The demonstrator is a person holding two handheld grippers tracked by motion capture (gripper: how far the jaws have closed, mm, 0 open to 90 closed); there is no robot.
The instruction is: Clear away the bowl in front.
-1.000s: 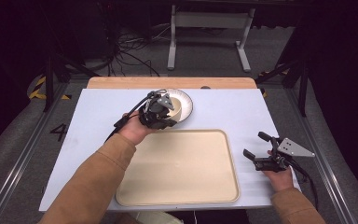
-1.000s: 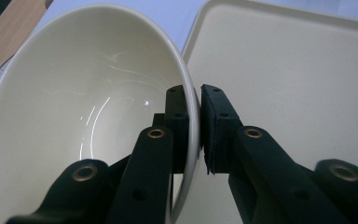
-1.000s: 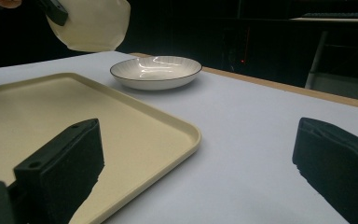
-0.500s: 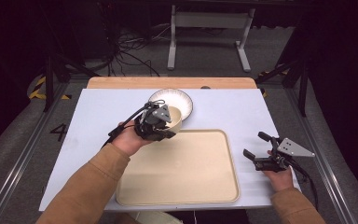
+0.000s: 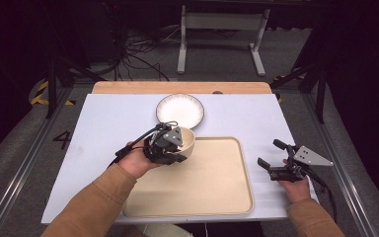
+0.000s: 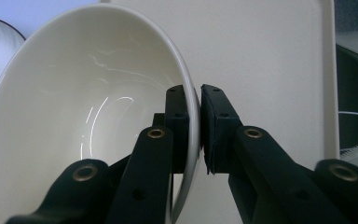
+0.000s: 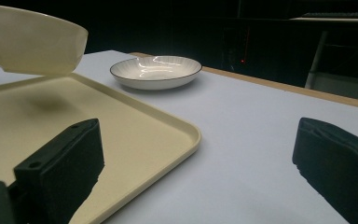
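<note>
Over the white bench [image 5: 103, 128], the left hand-held gripper [image 5: 170, 150] pinches the cream bowl [image 5: 186, 142] by its rim, lifted above the tray's [image 5: 217, 182] far-left corner. Right hand-held gripper [image 5: 276, 168] rests spread wide beside the tray.

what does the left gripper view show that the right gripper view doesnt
Left gripper view: the left tool shut on the bowl's rim, one jaw inside and one outside, and the bowl's glossy empty inside.

Right gripper view: the right tool with jaws wide apart over the white table, and the bowl's outside held above the tray.

Both: the cream bowl, the tray, the dark-rimmed plate.
</note>
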